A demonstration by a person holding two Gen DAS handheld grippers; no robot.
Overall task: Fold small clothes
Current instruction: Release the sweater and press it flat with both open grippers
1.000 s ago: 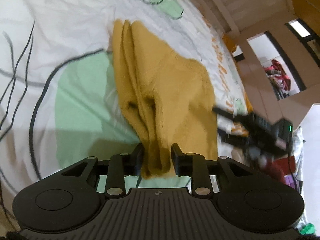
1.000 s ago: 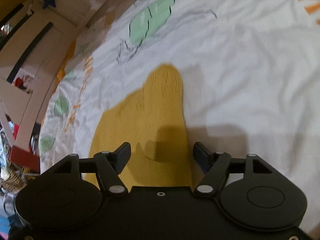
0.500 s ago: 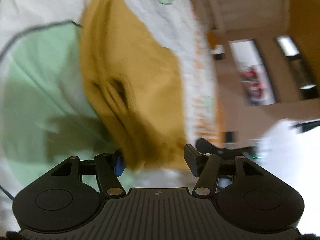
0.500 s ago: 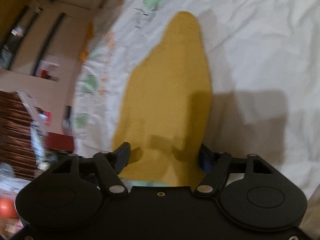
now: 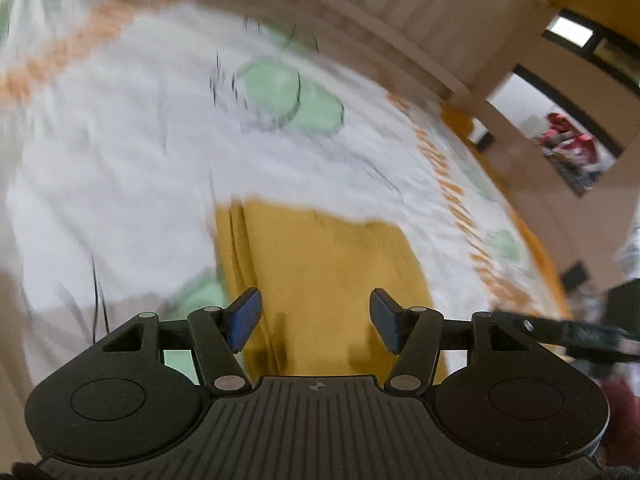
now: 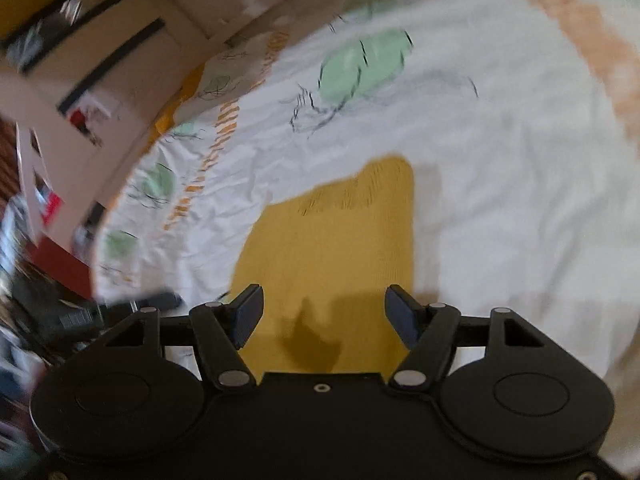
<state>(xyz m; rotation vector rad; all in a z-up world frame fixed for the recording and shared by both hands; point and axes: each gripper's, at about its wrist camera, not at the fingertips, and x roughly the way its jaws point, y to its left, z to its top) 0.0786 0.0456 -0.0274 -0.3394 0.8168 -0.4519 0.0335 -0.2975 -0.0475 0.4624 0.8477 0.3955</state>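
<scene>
A small mustard-yellow knit garment (image 5: 320,272) lies folded flat on a white bedsheet, with layered edges on its left side. It also shows in the right wrist view (image 6: 336,248). My left gripper (image 5: 316,316) is open and empty, hovering above the garment's near end. My right gripper (image 6: 326,316) is open and empty too, above the garment's near end from the other side. The right gripper's tip shows at the right edge of the left wrist view (image 5: 576,332), and the left gripper at the left of the right wrist view (image 6: 120,308). Both views are motion-blurred.
The white sheet (image 5: 120,160) has green patches (image 5: 288,96), black scribbled lines and an orange border (image 5: 452,188). A wooden bed frame (image 5: 400,20) runs along the far side. Room clutter lies beyond the bed's edge (image 6: 48,208).
My left gripper let go of the bunched garment and opened wide. The garment now lies flat. Both grippers have pulled back and tilted up, showing more of the bed.
</scene>
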